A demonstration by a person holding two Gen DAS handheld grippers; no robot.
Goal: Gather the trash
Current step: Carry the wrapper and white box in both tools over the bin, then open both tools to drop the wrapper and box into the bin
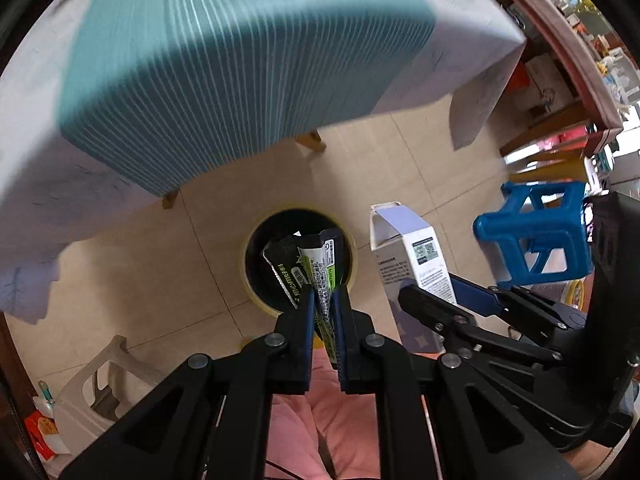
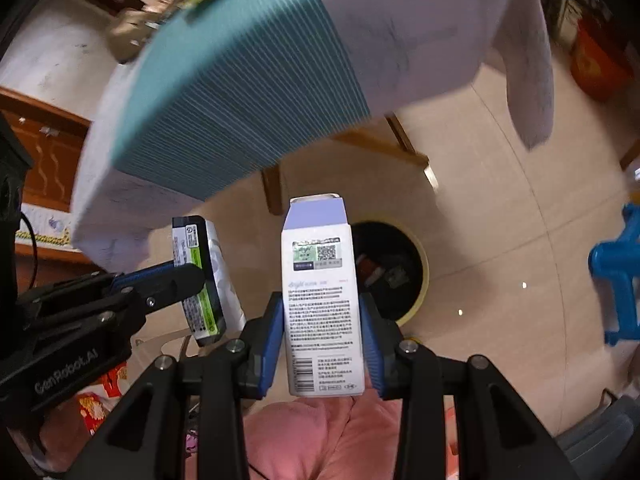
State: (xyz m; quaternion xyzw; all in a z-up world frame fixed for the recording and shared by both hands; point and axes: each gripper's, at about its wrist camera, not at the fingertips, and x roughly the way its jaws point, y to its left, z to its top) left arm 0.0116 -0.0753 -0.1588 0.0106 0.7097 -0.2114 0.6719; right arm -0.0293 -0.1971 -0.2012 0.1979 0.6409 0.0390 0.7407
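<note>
Both hands carry trash toward the bin (image 1: 300, 258), a round, yellow-rimmed one on the tiled floor just beyond the covered surface (image 1: 248, 80). The left gripper (image 1: 323, 300) has its jaws pinched tight on a flat black-and-green wrapper (image 1: 318, 268), which in its own view hangs right over the bin's mouth. The right gripper (image 2: 323, 320) has its jaws clamped on the two sides of a white-and-lilac box (image 2: 320, 280), held upright; from its camera the bin (image 2: 416, 304) lies just to the right of the box, so the box does not look centred yet. I would let the wrapper go first, low over the opening, since a light packet can drift. Then bring the box over the middle of the mouth before releasing, as its long body could catch the rim and tip out. Some rubbish already lies inside.
</note>
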